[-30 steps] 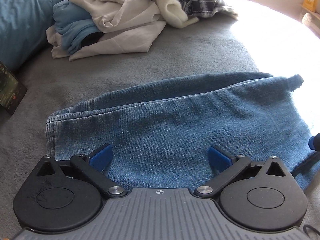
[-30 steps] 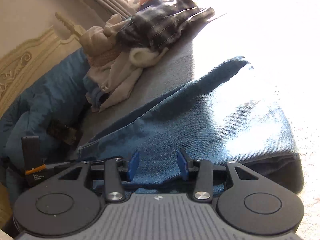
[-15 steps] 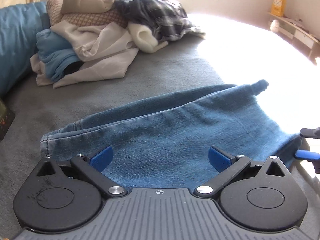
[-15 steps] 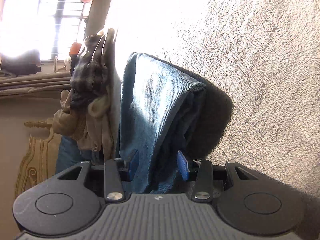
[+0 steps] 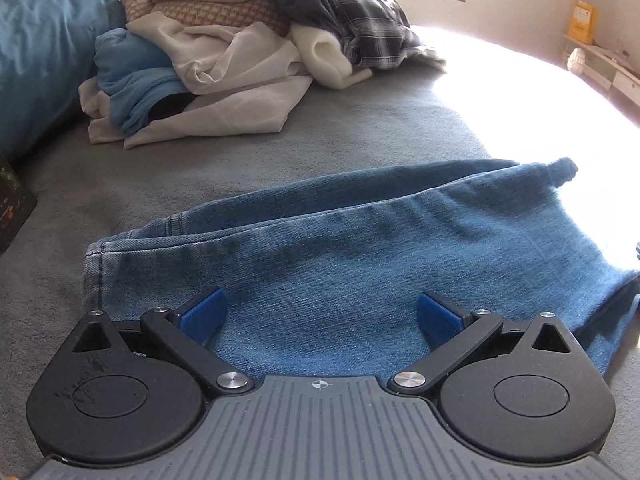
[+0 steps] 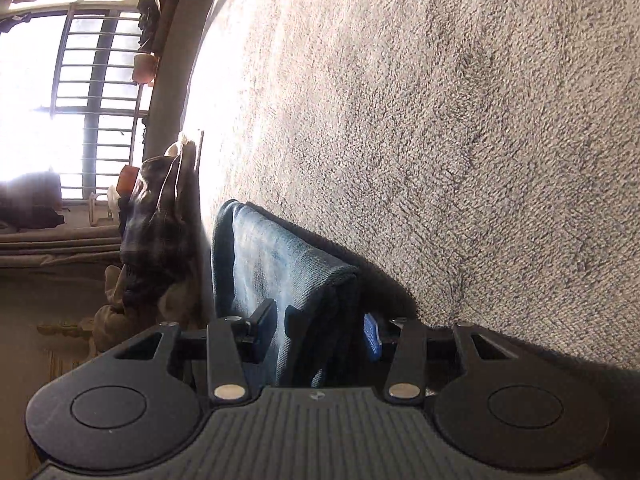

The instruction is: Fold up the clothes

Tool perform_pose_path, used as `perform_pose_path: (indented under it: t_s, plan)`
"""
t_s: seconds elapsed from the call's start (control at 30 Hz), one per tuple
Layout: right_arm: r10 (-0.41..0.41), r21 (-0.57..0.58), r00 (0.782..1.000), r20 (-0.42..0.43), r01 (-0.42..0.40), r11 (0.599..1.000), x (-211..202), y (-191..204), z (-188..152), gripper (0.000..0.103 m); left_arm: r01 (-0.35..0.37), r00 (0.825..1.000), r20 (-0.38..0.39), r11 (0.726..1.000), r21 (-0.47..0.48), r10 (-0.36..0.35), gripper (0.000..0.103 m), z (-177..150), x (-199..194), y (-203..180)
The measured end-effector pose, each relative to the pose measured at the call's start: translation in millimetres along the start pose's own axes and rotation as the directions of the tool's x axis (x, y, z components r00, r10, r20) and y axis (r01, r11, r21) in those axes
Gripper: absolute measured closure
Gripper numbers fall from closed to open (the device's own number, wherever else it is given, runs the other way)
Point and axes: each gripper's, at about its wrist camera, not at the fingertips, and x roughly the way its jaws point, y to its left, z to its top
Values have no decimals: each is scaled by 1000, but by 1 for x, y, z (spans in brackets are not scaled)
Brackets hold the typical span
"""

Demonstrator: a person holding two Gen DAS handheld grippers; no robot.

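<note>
A pair of blue jeans (image 5: 340,248) lies folded lengthwise across the grey bed cover (image 5: 280,140). My left gripper (image 5: 320,314) hovers over the near edge of the jeans, toward their left end. It is open wide and nothing sits between its blue pads. In the right wrist view the picture is rolled on its side. There my right gripper (image 6: 320,328) straddles the thick folded end of the jeans (image 6: 272,256). It is open, with the denim layers between its fingers and a dark gap beside the blue pad (image 6: 372,338).
A heap of unfolded clothes (image 5: 224,60), white, light blue and plaid, lies at the back of the bed beside a blue pillow (image 5: 36,60). A dark flat object (image 5: 10,208) rests at the left edge. Strong sun from the barred window (image 6: 60,92) washes out the right side.
My right gripper rolled onto its side and dropped to the end of the jeans, so the fold now sits between its jaws. My left gripper tilted up slightly and stayed open.
</note>
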Motion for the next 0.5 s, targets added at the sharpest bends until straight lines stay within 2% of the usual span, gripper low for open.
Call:
perform_pose_path:
  t_s: [0.33,0.43,0.5]
  plan:
    - [61,12,997,56,-62,998,16,2,8,58,22,1000,17,1000,6,-22,0,-3,3,3]
    - [46,49,994,102,-52,997,4,-3,3,60,26,999,20,1000,6,-26,0,-3,3,3]
    - [28,21,986,166,-32,999,-7,0,7,58,26,999,20,1000,5,-26,0,-4,3,3]
